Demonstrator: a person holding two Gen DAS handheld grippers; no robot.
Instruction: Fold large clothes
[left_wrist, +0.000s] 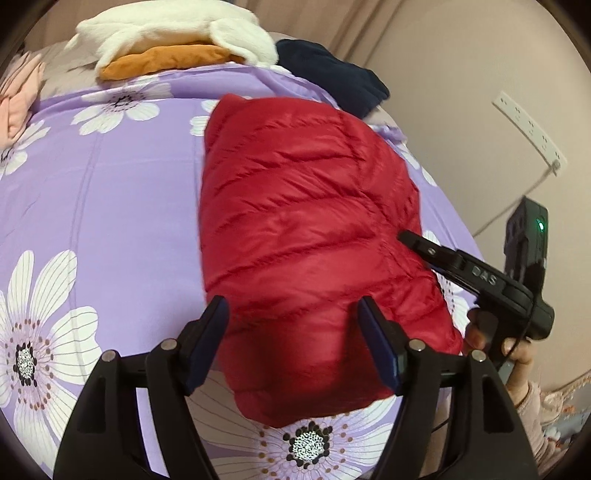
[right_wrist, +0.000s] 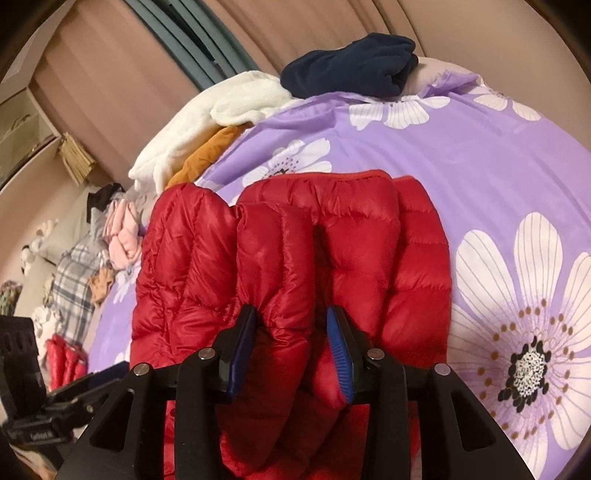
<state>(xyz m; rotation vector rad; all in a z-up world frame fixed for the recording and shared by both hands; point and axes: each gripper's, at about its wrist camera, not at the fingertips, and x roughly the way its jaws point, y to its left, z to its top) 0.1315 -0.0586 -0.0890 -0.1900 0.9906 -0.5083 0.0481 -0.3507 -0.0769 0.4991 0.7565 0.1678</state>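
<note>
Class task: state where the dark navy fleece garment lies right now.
The dark navy fleece garment lies at the bed's far edge, right of the white fluffy garment, beyond the red quilted puffer jacket.

A bed (left_wrist: 122, 192) with a purple cover printed with big white flowers is carrying the clothes. A folded red puffer jacket (left_wrist: 306, 229) is lying on it. At the far edge a white fleece (left_wrist: 177, 29) is resting over an orange garment (left_wrist: 162, 61), beside a navy garment (left_wrist: 332, 74).
</note>
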